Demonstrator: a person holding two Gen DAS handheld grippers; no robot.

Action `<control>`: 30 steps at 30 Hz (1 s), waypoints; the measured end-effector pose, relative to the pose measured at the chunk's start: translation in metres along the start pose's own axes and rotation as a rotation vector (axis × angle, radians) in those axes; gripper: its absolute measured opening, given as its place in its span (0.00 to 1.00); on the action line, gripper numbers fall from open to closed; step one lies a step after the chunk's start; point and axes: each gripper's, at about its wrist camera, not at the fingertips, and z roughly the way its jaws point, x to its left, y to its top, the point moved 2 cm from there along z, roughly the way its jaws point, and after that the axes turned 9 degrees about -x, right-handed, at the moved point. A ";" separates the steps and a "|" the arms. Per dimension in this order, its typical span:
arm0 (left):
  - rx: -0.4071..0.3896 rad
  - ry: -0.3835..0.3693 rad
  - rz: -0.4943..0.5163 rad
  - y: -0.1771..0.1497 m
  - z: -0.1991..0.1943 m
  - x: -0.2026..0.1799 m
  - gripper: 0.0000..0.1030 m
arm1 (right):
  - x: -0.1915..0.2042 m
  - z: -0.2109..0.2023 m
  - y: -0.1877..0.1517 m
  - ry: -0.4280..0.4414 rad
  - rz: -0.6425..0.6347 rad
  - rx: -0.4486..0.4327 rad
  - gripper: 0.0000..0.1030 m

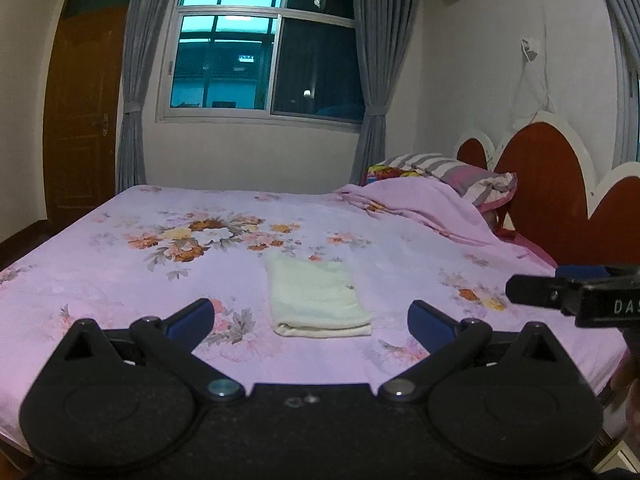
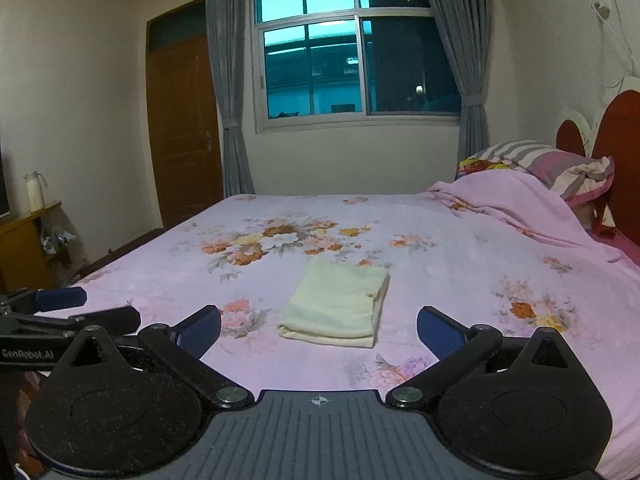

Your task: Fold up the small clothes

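Note:
A pale cream garment (image 1: 316, 298) lies folded into a neat rectangle on the pink floral bedsheet (image 1: 120, 264); it also shows in the right wrist view (image 2: 340, 306). My left gripper (image 1: 310, 320) is open and empty, held just short of the garment's near edge. My right gripper (image 2: 318, 330) is open and empty too, just short of the same edge. The right gripper's fingers (image 1: 536, 290) enter the left view from the right. The left gripper's fingers (image 2: 60, 300) show at the left of the right view.
A pink quilt (image 1: 420, 204) and striped pillows (image 1: 448, 170) lie by the red headboard (image 1: 544, 184) at the right. A window (image 1: 264, 44) with grey curtains is behind the bed, a wooden door (image 1: 80, 92) to the left. A low cabinet with a white jug (image 2: 34, 192) stands far left.

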 end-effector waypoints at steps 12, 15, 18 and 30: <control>0.010 -0.009 -0.014 -0.006 0.001 0.003 1.00 | -0.003 0.001 -0.003 -0.007 0.007 0.004 1.00; 0.007 -0.009 -0.012 -0.006 0.000 0.003 1.00 | -0.003 -0.001 -0.003 -0.003 0.008 0.003 1.00; 0.003 -0.012 -0.011 -0.006 0.000 0.003 1.00 | -0.005 0.000 -0.002 0.000 0.007 0.003 1.00; 0.001 -0.028 -0.004 -0.002 0.001 0.006 1.00 | -0.008 -0.001 0.000 -0.001 0.021 -0.016 1.00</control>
